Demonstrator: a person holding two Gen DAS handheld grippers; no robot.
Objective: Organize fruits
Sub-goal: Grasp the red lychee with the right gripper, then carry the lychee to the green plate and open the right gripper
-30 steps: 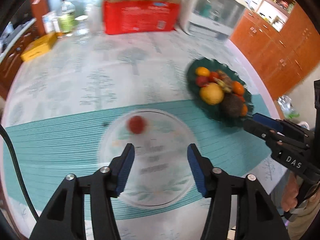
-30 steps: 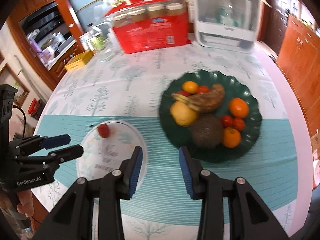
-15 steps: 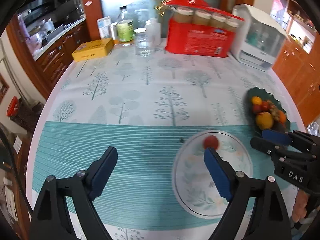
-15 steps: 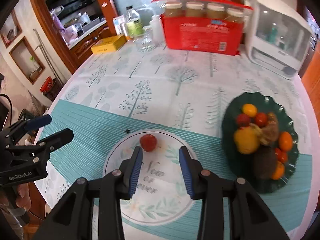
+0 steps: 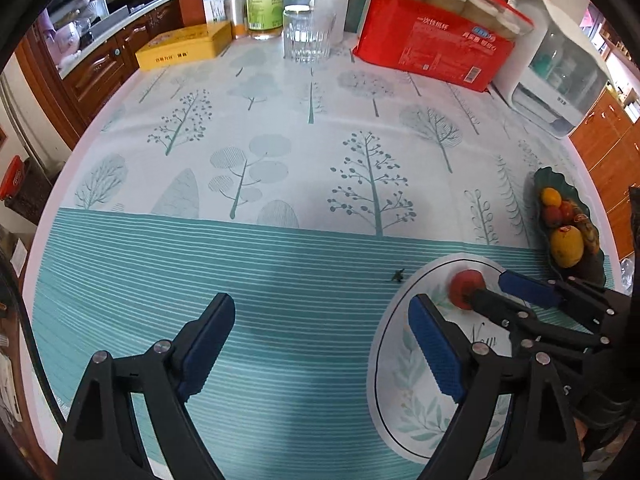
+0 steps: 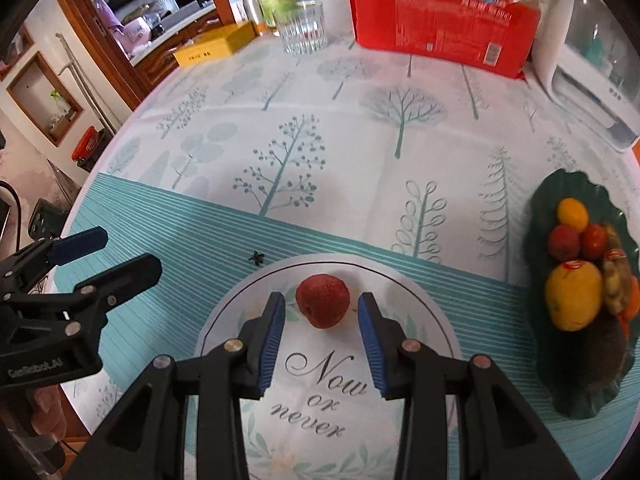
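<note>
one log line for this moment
right tool: open, straddling red fruit on white plate | left tool: open, empty | green fruit plate: untouched

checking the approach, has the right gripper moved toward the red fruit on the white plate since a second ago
Yes. The right gripper has swung left from the green fruit dish and closed in on the red fruit on the white plate, open jaws now flanking it.

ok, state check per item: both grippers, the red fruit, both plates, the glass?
left gripper: open, empty, over the tablecloth
right gripper: open, fingers either side of the red fruit, not closed on it
red fruit: resting on the white plate, alone
white plate: flat, holds only the red fruit
green plate: piled with fruit
glass: upright, looks empty
</note>
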